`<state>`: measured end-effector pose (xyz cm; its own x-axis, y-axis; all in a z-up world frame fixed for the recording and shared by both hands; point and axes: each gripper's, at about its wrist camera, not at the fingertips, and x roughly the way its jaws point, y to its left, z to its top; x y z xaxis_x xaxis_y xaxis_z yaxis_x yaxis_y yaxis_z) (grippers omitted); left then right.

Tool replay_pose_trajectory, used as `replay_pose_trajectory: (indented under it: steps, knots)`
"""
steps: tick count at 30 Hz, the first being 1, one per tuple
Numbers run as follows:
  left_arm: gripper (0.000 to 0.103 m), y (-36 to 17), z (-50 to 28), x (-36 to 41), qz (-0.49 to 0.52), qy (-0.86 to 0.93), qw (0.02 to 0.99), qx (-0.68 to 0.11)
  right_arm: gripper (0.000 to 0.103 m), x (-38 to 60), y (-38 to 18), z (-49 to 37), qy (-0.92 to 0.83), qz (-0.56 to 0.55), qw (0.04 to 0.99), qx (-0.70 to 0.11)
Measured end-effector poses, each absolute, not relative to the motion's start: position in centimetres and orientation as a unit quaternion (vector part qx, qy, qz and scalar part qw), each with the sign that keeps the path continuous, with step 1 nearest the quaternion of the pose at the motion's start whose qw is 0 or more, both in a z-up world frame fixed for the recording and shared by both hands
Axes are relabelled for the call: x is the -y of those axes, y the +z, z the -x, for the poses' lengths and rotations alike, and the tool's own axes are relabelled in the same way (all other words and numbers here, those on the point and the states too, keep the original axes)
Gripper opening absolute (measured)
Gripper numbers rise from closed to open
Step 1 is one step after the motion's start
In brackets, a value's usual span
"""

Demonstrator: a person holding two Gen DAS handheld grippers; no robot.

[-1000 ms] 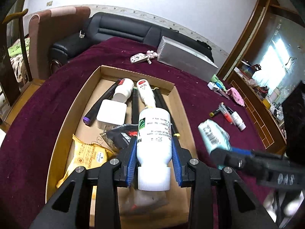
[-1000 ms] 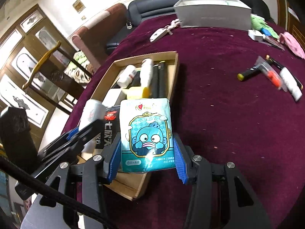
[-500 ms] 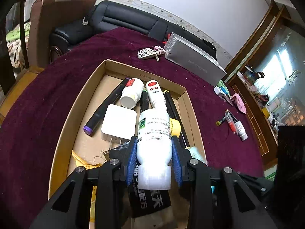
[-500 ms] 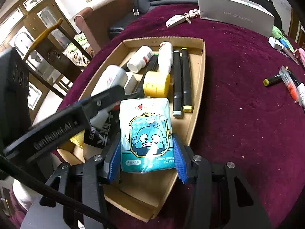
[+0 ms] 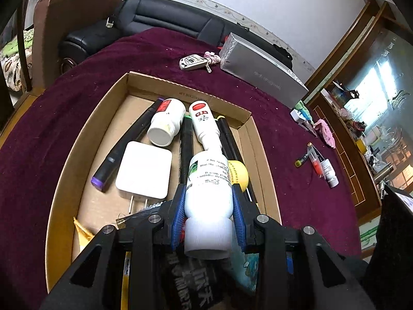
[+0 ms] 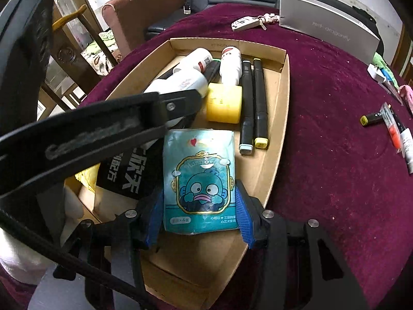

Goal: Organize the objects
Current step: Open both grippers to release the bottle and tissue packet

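A shallow cardboard box lies on the maroon cloth. It holds dark markers, two white bottles, a white charger, a yellow cylinder and a black snack packet. My left gripper is shut on a white labelled bottle, cap toward the camera, held over the box's near half. My right gripper has its jaws opening around a teal cartoon tissue pack. The pack lies on the box floor beside the black packet, and the blue pads look just off its sides.
A long silver box and a key fob lie beyond the cardboard box. Pens and a small tube are scattered on the cloth to the right. A black sofa and a chair stand behind the table.
Both grippers came in over the box. The right one sank and set the tissue pack down on the box floor, its pads easing off. The left still grips the bottle.
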<state>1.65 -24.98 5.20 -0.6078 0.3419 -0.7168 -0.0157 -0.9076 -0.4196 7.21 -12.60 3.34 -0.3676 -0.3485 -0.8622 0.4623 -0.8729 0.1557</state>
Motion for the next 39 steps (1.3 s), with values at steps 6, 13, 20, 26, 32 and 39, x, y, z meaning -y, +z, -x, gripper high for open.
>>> replay_pose_trajectory:
  steps: [6, 13, 20, 26, 32, 39]
  knots:
    - [0.029, 4.9, -1.3, 24.7, 0.437, 0.875, 0.095, 0.188, 0.052, 12.6, 3.2, -7.4, -0.820, -0.510, 0.255, -0.052]
    - [0.042, 5.5, -1.5, 24.7, 0.434, 0.875, 0.103, 0.189, 0.052, 12.2, 3.7, -8.2, -0.821, -0.508, 0.256, -0.045]
    - [0.053, 7.4, -2.6, 24.5, 0.415, 0.886, 0.098, 0.183, 0.055, 11.4, 4.5, -9.7, -0.826, -0.499, 0.257, -0.043]
    - [0.054, 9.0, -4.2, 23.9, 0.403, 0.895, 0.093, 0.167, 0.057, 10.0, 5.6, -10.8, -0.834, -0.487, 0.258, -0.027]
    - [0.055, 11.0, -6.0, 21.9, 0.381, 0.911, 0.096, 0.129, 0.059, 8.2, 6.6, -12.1, -0.845, -0.471, 0.252, -0.011]
    - [0.056, 13.5, -8.4, 18.5, 0.349, 0.929, 0.102, 0.071, 0.059, 4.7, 7.3, -12.1, -0.856, -0.463, 0.231, 0.015]
